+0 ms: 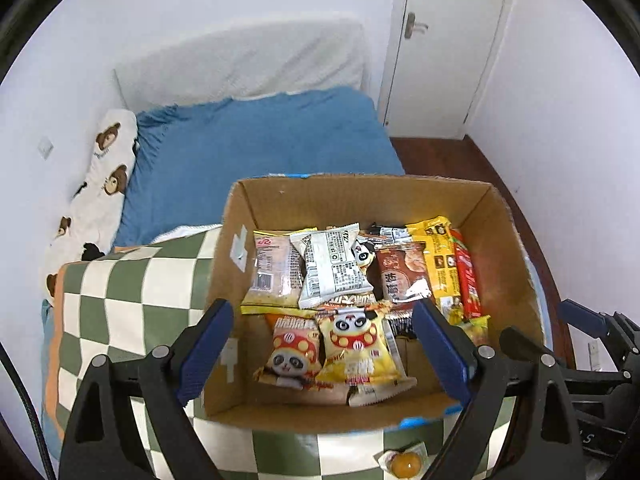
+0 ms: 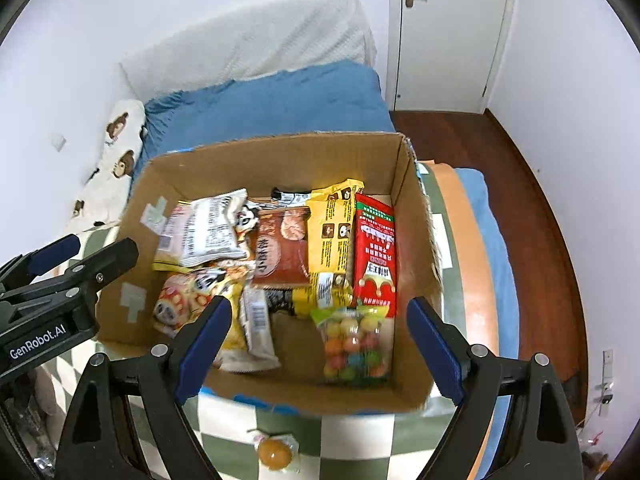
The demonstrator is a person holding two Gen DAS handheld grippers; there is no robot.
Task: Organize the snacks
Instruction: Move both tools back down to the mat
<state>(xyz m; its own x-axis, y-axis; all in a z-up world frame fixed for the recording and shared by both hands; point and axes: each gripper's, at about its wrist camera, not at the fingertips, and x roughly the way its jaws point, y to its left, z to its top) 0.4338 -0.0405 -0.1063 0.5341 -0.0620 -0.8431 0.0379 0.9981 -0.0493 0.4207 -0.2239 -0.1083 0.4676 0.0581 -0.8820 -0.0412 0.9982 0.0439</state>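
Most snacks already lie in our cardboard box (image 2: 280, 152), one orange sweet (image 2: 274, 453) remains outside on the checkered blanket (image 1: 132, 280), and both left tongs (image 1: 324, 350) and right tongs (image 2: 320, 346) gape empty.

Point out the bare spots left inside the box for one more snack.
Cardboard box: bare floor between the white barcode packet and the candy-ball bag, below the yellow packet. Another bare strip along the near-left wall beside the panda packets. The back half is crowded, packets overlapping.
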